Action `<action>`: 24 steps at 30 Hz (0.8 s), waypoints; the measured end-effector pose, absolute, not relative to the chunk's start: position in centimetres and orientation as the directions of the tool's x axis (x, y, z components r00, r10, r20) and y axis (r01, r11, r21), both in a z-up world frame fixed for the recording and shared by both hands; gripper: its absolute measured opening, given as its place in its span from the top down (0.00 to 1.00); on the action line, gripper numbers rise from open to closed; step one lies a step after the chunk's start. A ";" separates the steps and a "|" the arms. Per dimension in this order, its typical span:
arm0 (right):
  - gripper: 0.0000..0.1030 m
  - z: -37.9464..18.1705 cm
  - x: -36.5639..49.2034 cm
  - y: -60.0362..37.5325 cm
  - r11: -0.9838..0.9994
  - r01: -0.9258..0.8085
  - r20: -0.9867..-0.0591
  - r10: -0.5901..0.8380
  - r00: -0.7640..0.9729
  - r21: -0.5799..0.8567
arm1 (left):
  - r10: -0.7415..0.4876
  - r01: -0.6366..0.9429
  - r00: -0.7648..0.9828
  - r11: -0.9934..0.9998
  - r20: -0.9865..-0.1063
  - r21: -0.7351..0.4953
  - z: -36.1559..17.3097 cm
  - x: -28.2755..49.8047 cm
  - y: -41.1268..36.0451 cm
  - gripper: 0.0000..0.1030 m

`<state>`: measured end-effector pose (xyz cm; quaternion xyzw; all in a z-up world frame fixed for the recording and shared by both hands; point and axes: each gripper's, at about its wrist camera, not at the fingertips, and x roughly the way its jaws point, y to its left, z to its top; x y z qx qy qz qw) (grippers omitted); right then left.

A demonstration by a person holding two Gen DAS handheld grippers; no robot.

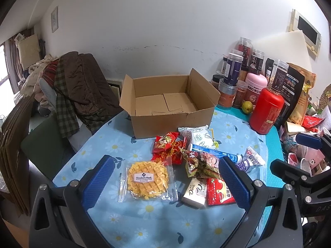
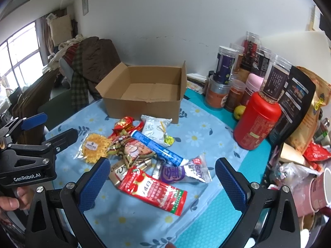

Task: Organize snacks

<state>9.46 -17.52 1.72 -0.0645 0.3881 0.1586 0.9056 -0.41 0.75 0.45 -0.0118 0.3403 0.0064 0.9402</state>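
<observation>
The snacks lie in a loose heap on the pale blue daisy-print cloth (image 1: pixel 144 217), just in front of the open brown cardboard box (image 1: pixel 171 122). None of them is in the box: its floor shows only the folded bottom flaps, so by this evidence the sorting has not begun and every packet is left to move.

In the heap, the round yellow waffle biscuit in a clear wrapper (image 1: pixel 147 178) lies at the left edge. Beside it are the red and gold foil sweet packets (image 1: pixel 165 144), a white pillow-shaped pouch with a yellow charm (image 1: pixel 196 136), a long blue and white tube (image 2: pixel 157 146), a brown and gold crinkled wrapper (image 1: pixel 196 163), a cream and gold Dove chocolate box (image 1: pixel 196 192), a flat red sachet with white lettering (image 2: pixel 153 188) and a purple and silver packet (image 2: pixel 180 172). Several overlap or touch one another.

The left gripper (image 1: pixel 165 181) hangs over the near side of the heap with its blue pads spread wide; the waffle biscuit and the Dove box sit between them in the left wrist view, but it grips nothing. The right gripper (image 2: pixel 162 183) is likewise wide apart and empty, with the red sachet lying between its fingers in its own view.

Behind the box to the right stand a red plastic canister (image 1: pixel 266 113), clear-lidded jars (image 1: pixel 233 66) and a small green fruit (image 1: pixel 247 106); whether these belong to the job I cannot tell.
</observation>
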 end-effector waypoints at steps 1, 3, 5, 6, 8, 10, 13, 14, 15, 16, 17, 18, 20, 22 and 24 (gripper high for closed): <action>0.00 1.7 9.4 -17.5 0.941 -0.338 -0.723 0.237 0.649 0.005 | 0.005 -0.020 0.769 1.000 -0.640 -0.016 0.4 -0.4 0.7 0.00; 0.00 1.7 9.4 -17.5 0.942 -0.337 -0.723 0.236 0.650 0.005 | 0.004 -0.020 0.769 1.000 -0.639 -0.018 0.4 -0.4 0.8 0.00; 0.00 1.7 9.4 -17.5 0.941 -0.338 -0.722 0.237 0.650 0.005 | 0.002 -0.019 0.768 1.000 -0.640 -0.019 0.4 -0.4 0.8 0.00; 0.00 1.7 9.4 -17.5 0.941 -0.337 -0.721 0.237 0.651 0.005 | 0.002 -0.019 0.768 1.000 -0.641 -0.019 0.4 -0.4 0.8 0.00; 0.00 1.7 9.4 -17.5 0.942 -0.337 -0.720 0.237 0.652 0.005 | 0.001 -0.018 0.768 1.000 -0.641 -0.019 0.4 -0.4 0.8 0.00; 0.00 1.6 9.3 -17.5 0.942 -0.336 -0.719 0.238 0.653 0.006 | 0.000 -0.016 0.767 1.000 -0.641 -0.019 0.5 -0.3 0.8 0.00; 0.00 1.6 9.3 -17.5 0.942 -0.336 -0.718 0.238 0.654 0.007 | 0.000 -0.014 0.768 1.000 -0.641 -0.018 0.5 -0.3 0.8 0.00; 0.00 1.7 9.3 -17.4 0.942 -0.335 -0.718 0.239 0.654 0.009 | 0.001 -0.015 0.768 1.000 -0.640 -0.016 0.5 -0.2 0.8 0.00; 0.00 1.7 9.3 -17.4 0.942 -0.334 -0.719 0.239 0.653 0.010 | 0.002 -0.016 0.770 1.000 -0.638 -0.015 0.5 -0.3 0.8 0.00; 0.00 1.7 9.2 -17.3 0.942 -0.335 -0.718 0.239 0.654 0.009 | 0.003 -0.016 0.770 1.000 -0.638 -0.015 0.5 -0.3 0.8 0.00; 0.00 1.7 9.2 -17.3 0.942 -0.335 -0.718 0.239 0.654 0.009 | 0.002 -0.016 0.771 1.000 -0.636 -0.015 0.6 -0.4 0.8 0.00; 0.00 1.6 9.2 -17.3 0.942 -0.335 -0.718 0.239 0.654 0.008 | 0.002 -0.015 0.771 1.000 -0.637 -0.015 0.6 -0.4 0.7 0.00; 0.00 1.6 9.2 -17.2 0.942 -0.335 -0.719 0.239 0.653 0.009 | 0.003 -0.015 0.771 1.000 -0.636 -0.014 0.5 -0.4 0.7 0.00; 0.00 1.6 9.2 -17.2 0.942 -0.335 -0.718 0.237 0.654 0.006 | 0.002 -0.013 0.771 1.000 -0.636 -0.013 0.6 -0.5 0.8 0.00; 0.00 1.6 9.3 -17.2 0.941 -0.338 -0.719 0.241 0.652 0.009 | 0.001 -0.012 0.772 1.000 -0.636 -0.014 0.6 -0.5 0.7 0.00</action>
